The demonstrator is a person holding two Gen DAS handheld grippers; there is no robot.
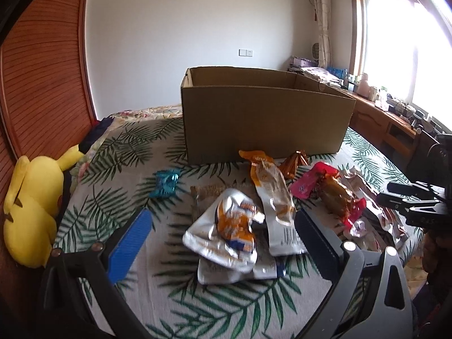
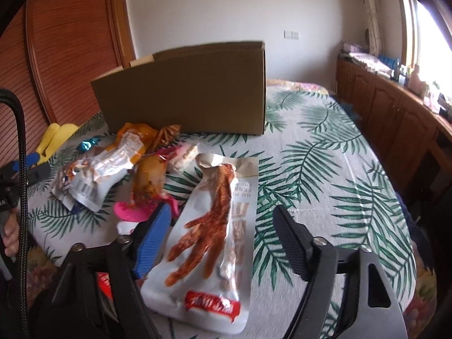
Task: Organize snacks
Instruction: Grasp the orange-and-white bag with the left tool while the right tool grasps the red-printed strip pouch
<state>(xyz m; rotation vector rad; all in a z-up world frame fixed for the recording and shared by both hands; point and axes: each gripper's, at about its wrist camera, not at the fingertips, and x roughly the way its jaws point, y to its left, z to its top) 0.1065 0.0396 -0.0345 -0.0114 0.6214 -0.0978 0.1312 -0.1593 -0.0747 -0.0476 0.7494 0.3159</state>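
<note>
An open cardboard box [image 1: 265, 118] stands on the leaf-print bedspread [image 1: 127, 147], with a heap of snack packets in front of it. My left gripper [image 1: 223, 237] is open around a crumpled silver and orange packet [image 1: 226, 234], not touching it. Beside that lie a long orange-topped packet [image 1: 272, 195], a pink packet [image 1: 310, 183], a gold wrapper [image 1: 292, 163] and a teal candy [image 1: 165, 183]. My right gripper [image 2: 223, 240] is open over a white chicken-foot packet [image 2: 214, 231]. The box also shows in the right wrist view [image 2: 192, 96].
A yellow plush toy [image 1: 34, 206] lies at the bed's left edge by the wooden headboard [image 1: 42, 70]. Wooden cabinets [image 2: 395, 118] with clutter run under the window on the right. The right gripper's body [image 1: 415, 206] shows at the right edge.
</note>
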